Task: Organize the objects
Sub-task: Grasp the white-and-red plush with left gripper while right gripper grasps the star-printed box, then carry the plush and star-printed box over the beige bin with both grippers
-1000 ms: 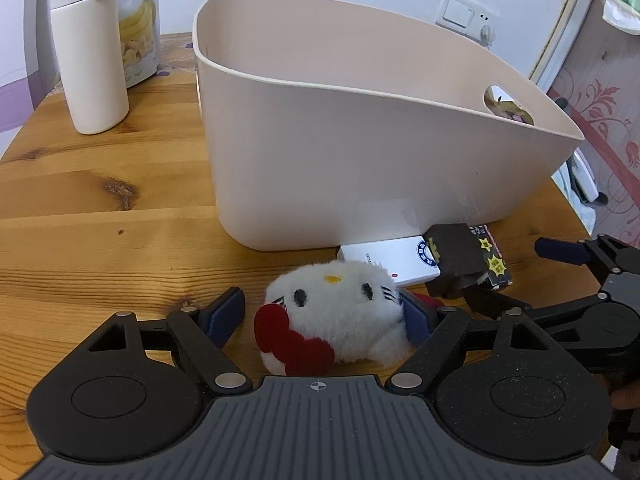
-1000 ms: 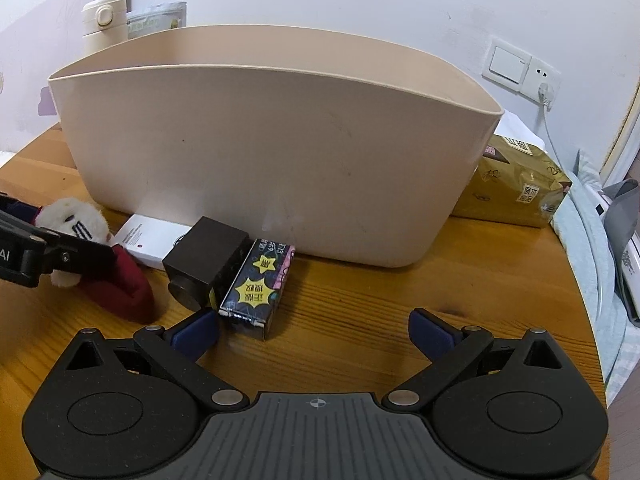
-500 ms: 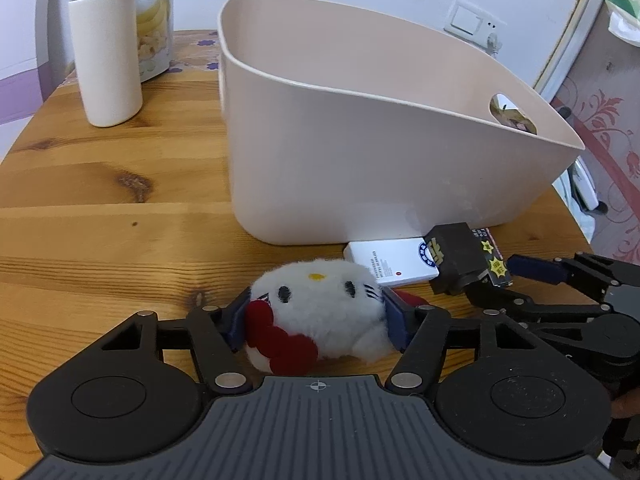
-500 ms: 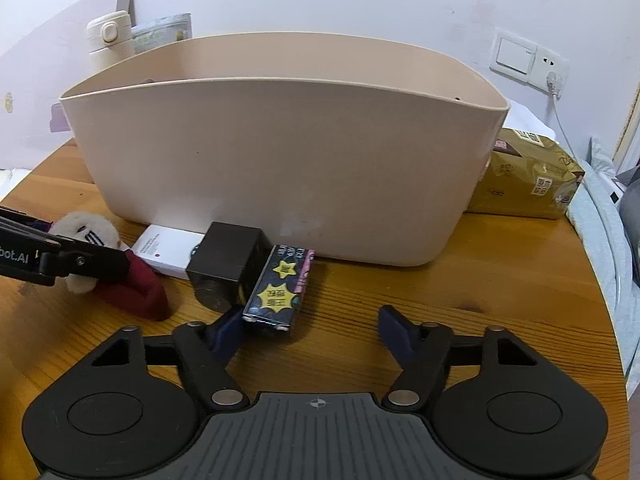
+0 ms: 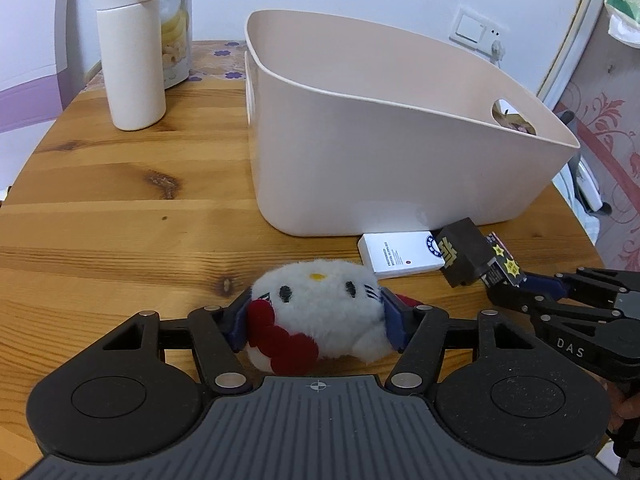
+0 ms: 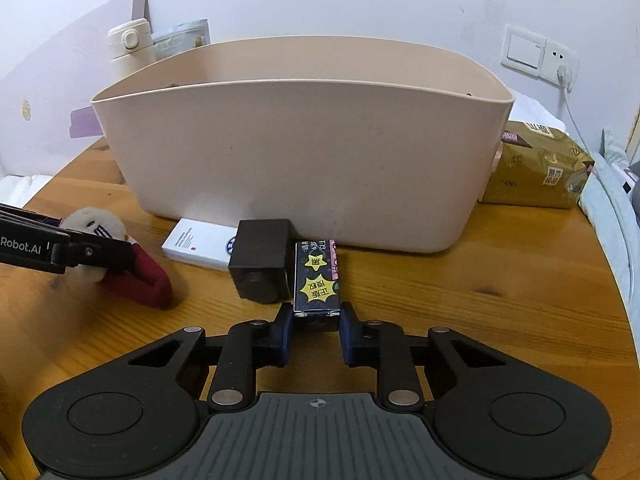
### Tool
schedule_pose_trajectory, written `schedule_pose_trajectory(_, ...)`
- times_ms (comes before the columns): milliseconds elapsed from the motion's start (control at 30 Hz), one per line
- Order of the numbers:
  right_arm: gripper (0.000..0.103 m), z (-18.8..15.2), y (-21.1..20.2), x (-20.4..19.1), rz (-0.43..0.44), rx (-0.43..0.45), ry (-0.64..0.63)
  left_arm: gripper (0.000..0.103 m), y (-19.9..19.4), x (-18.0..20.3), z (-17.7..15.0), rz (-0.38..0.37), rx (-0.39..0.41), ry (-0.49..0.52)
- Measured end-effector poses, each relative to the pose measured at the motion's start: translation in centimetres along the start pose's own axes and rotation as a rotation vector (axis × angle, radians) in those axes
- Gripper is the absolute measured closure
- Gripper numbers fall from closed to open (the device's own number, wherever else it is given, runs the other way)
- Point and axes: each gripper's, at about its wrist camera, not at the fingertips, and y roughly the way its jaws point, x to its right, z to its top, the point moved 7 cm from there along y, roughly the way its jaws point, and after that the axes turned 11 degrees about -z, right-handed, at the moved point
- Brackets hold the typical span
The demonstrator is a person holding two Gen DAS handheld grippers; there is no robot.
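Two pickups in hand: left gripper (image 5: 314, 318) clamped on plush toy (image 5: 316, 304); right gripper (image 6: 316, 330) closing, pads against star-printed pack (image 6: 317, 280). Next: lift both into the beige bin (image 6: 304, 160), clearing its rim

A lived-in room of a home. A knotty wooden table (image 5: 120, 184) holds a cream thermos bottle (image 5: 130, 46) and snack pouch (image 5: 175, 28). A light switch (image 6: 523, 51) and socket (image 6: 563, 68) sit on the white wall, with bedding (image 6: 612, 216) alongside.

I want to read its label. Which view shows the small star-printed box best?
The right wrist view: the star-printed box lies lengthwise straight ahead, its printed top facing the camera. In the left wrist view the box sits far right, small, partly hidden behind the dark cube.
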Motion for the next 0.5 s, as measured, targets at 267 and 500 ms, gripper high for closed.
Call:
schedule_pose_trajectory(267,0.081,-0.6,-1.6,0.3,-0.013,0.012,0.006,0.039,-1.8,0.2,0.1,-0.001,0.036,0.013)
schedule_pose_trajectory(500,0.081,-0.4,-3.6,0.6,-0.029,0.049,0.003,0.039,-3.3,0.6,0.2,-0.001,0.067,0.027)
